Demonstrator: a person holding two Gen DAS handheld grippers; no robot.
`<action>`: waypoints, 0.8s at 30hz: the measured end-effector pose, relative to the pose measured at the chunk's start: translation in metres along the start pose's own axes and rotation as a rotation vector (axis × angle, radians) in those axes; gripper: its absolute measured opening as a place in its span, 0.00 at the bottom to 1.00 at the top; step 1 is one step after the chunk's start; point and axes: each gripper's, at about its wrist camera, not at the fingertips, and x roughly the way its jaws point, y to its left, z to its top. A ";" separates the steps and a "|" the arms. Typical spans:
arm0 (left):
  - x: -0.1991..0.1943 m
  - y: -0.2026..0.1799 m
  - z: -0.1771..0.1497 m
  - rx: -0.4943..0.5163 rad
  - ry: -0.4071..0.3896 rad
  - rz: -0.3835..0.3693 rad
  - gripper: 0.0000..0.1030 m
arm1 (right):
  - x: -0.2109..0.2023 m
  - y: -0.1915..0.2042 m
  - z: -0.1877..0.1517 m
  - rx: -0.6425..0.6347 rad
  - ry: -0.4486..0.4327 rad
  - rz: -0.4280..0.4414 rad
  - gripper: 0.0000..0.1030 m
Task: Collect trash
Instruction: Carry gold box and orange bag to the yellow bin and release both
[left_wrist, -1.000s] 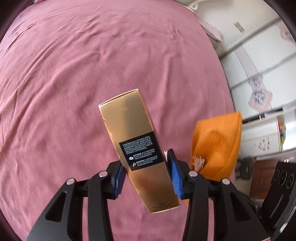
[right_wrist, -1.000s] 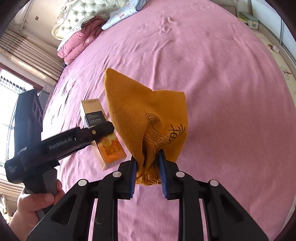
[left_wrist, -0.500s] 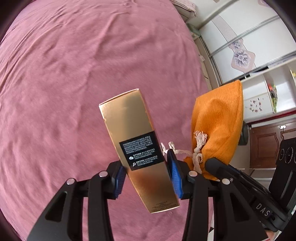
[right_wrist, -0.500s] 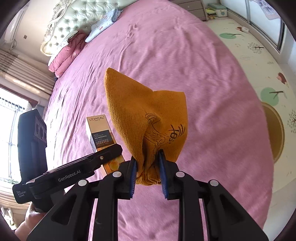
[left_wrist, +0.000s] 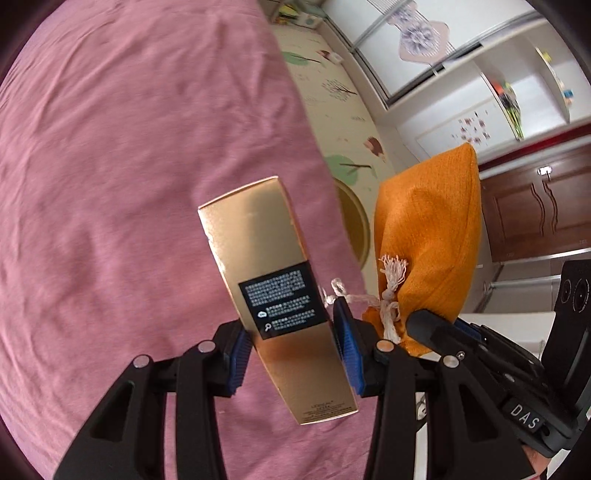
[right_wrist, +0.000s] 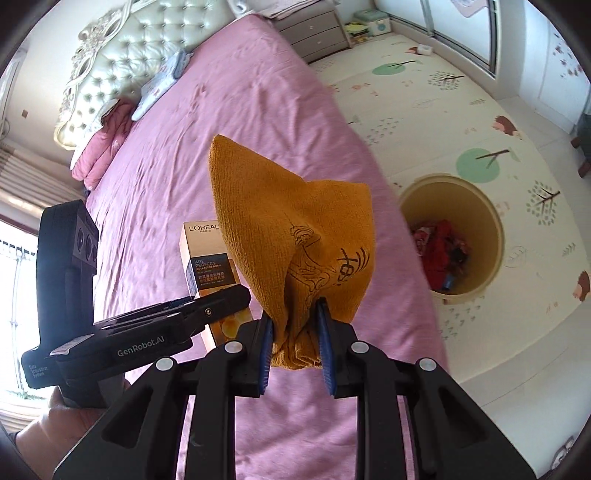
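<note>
My left gripper (left_wrist: 291, 349) is shut on a tall gold carton (left_wrist: 273, 280) with a black label, held above the pink bed (left_wrist: 110, 184). The same gold carton (right_wrist: 201, 254) shows in the right wrist view, clamped by the left gripper (right_wrist: 225, 302) at the left. My right gripper (right_wrist: 295, 332) is shut on an orange drawstring cloth pouch (right_wrist: 291, 229) with black printing. That orange pouch (left_wrist: 428, 229) hangs just right of the carton in the left wrist view. A round yellow bin (right_wrist: 454, 236) with red scraps inside stands on the floor beside the bed.
The pink bed (right_wrist: 207, 122) runs back to a tufted headboard (right_wrist: 122, 66) with pillows. A patterned play mat (right_wrist: 480, 122) covers the floor. Grey drawers (right_wrist: 314, 29) stand at the back, white wardrobes (left_wrist: 461, 74) and a brown cabinet (left_wrist: 535, 206) at the right. A hand (right_wrist: 70, 417) holds the left gripper.
Both grippers have swung sideways from over the middle of the bed toward its edge, each keeping its grip. The play mat and the yellow bin have come into view.
</note>
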 end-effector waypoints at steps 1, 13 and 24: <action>0.006 -0.011 0.003 0.020 0.010 -0.005 0.41 | -0.004 -0.011 0.001 0.015 -0.007 -0.007 0.21; 0.078 -0.118 0.076 0.194 0.098 -0.065 0.41 | -0.034 -0.122 0.047 0.170 -0.067 -0.035 0.21; 0.120 -0.160 0.129 0.298 0.122 0.026 0.84 | -0.044 -0.162 0.082 0.130 -0.103 -0.121 0.35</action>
